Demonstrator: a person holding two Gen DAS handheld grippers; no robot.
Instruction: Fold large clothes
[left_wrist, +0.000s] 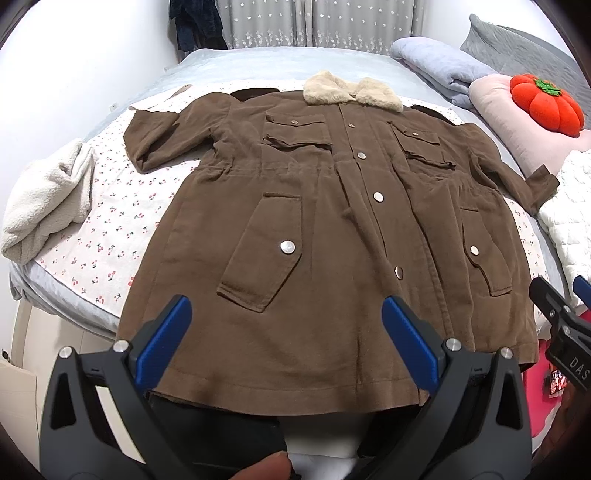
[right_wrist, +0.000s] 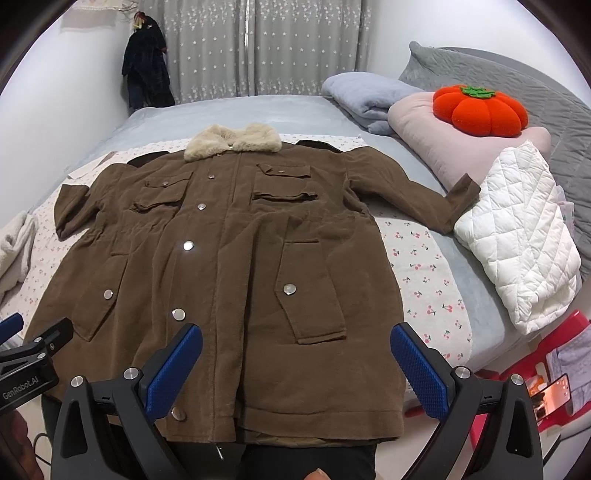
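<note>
A long brown coat (left_wrist: 325, 206) (right_wrist: 229, 258) with a cream fleece collar (left_wrist: 352, 92) (right_wrist: 232, 142) lies flat and buttoned, face up, on the bed, both sleeves spread out sideways. My left gripper (left_wrist: 286, 314) hovers open above the coat's hem near its left half, nothing between its blue pads (left_wrist: 162, 343). My right gripper (right_wrist: 295, 343) is open too, above the hem on the right half, its blue pads (right_wrist: 419, 369) bare. Each gripper shows at the edge of the other's view: the right gripper (left_wrist: 561, 295) and the left gripper (right_wrist: 33, 332).
The coat rests on a cherry-print sheet (left_wrist: 110, 218) over a grey bed (right_wrist: 221, 110). A cream fleece garment (left_wrist: 48, 199) lies left; a white quilted item (right_wrist: 517, 236), pink pillow (right_wrist: 461, 147), orange pumpkin cushion (right_wrist: 480, 110) and blue blanket (right_wrist: 365, 96) sit right. A red stool (right_wrist: 546, 354) stands beside the bed.
</note>
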